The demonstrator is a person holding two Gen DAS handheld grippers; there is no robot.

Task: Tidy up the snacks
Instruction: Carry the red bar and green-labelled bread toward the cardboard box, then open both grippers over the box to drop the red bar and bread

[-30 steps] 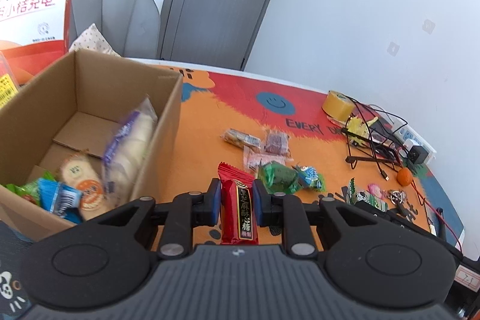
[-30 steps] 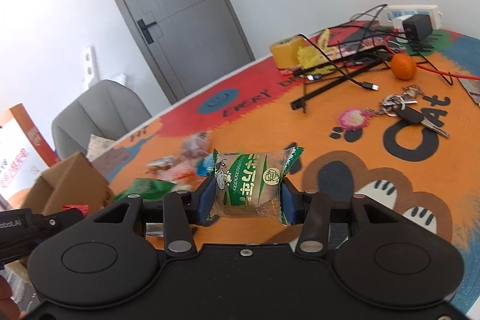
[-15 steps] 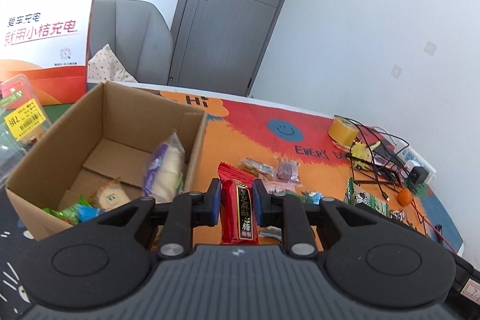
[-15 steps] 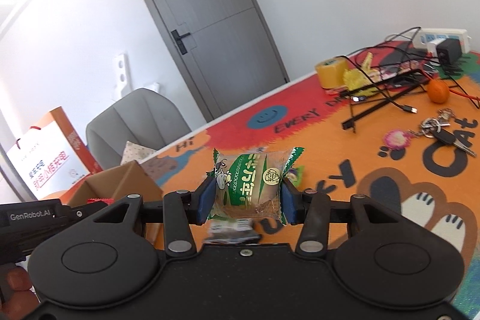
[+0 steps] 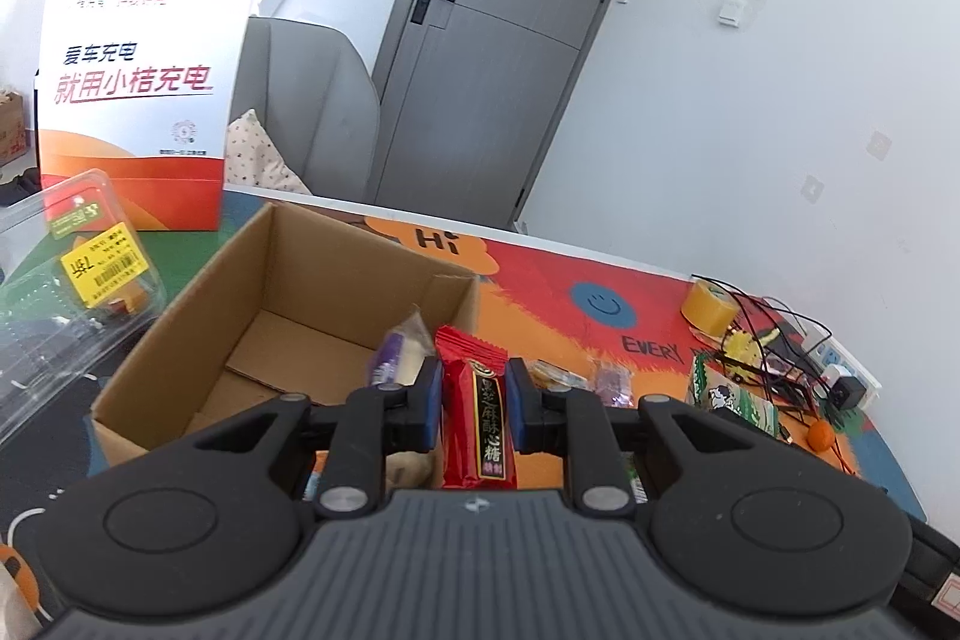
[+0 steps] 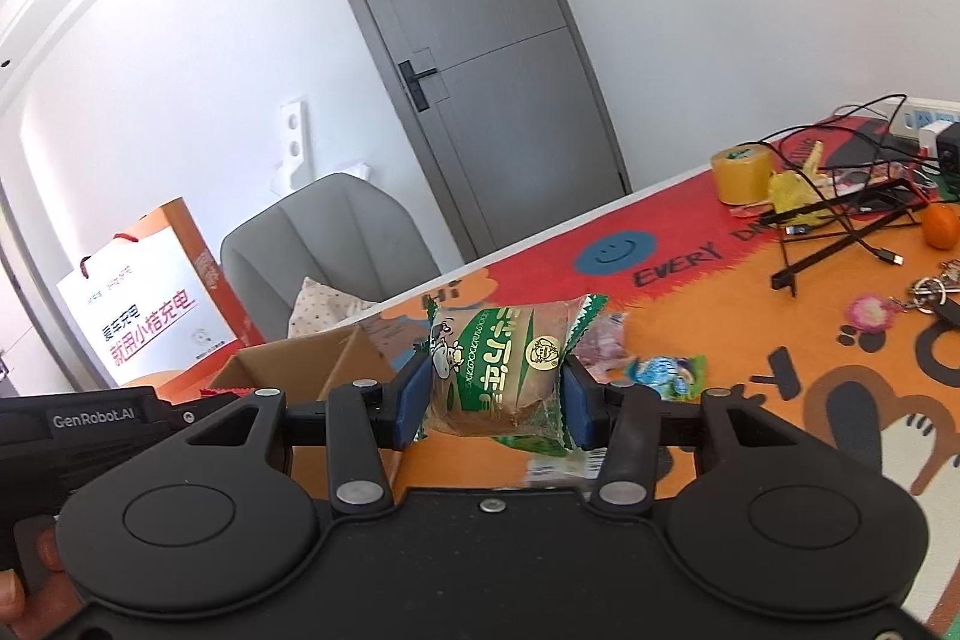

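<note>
The left gripper (image 5: 474, 400) pinches a red candy bar wrapper (image 5: 479, 415) beside the open brown cardboard box (image 5: 180, 334) (snacks inside); the right gripper (image 6: 497, 394) clamps a green-wrapped brown cake (image 6: 501, 370).

Cardboard box (image 5: 312, 292) stands open-topped, far half bare; gift bag (image 5: 138, 100) rises behind it.

candy bar (image 5: 477, 412): red, black stripe | snack pack (image 6: 504, 370): green-white | mat (image 6: 750, 340): orange-red
</note>
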